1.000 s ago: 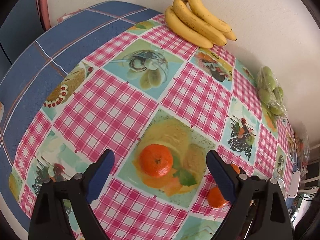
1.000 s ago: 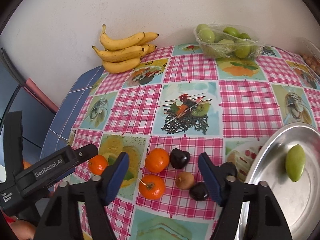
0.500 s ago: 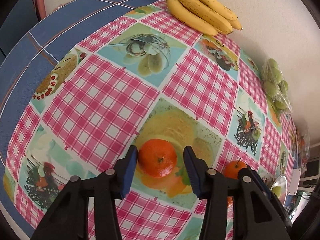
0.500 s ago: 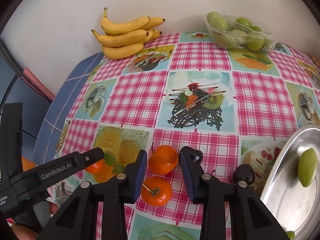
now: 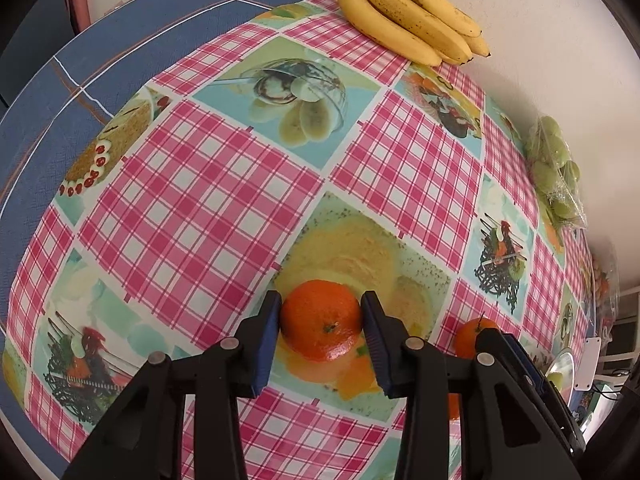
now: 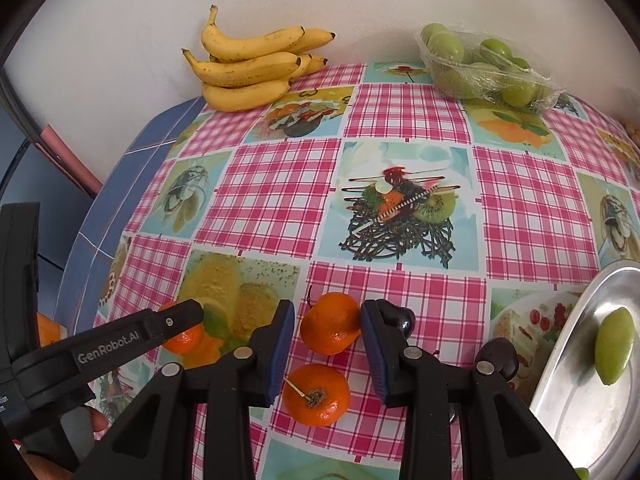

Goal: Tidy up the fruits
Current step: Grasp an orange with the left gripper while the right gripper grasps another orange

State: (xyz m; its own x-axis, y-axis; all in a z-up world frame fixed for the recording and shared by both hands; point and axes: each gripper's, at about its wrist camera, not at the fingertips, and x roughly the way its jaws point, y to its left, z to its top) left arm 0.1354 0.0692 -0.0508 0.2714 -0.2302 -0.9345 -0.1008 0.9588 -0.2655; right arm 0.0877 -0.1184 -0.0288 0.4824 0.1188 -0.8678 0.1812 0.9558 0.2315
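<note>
Mandarins between both pairs of blue pads on a pink-checked tablecloth (image 6: 400,120).
Left gripper (image 5: 321,320): jaws closing, narrow, blue pads touching both sides of a mandarin (image 5: 320,326) that sits on the yellow dessert print. Right gripper (image 6: 328,322): jaws narrow around a second mandarin (image 6: 330,328); right pad touching it, left pad just beside, a sliver of cloth showing between. Third mandarin with stem (image 6: 316,394) lies on the cloth nearer the camera, just below the second. Dark fruit (image 6: 404,318) just behind the right pad. Steel tray (image 6: 580,400) at right, holding one green fruit (image 6: 614,344). Bananas (image 6: 252,68) and wrapped punnet of green fruit (image 6: 484,68) at the wall, well apart from the mandarins.
</note>
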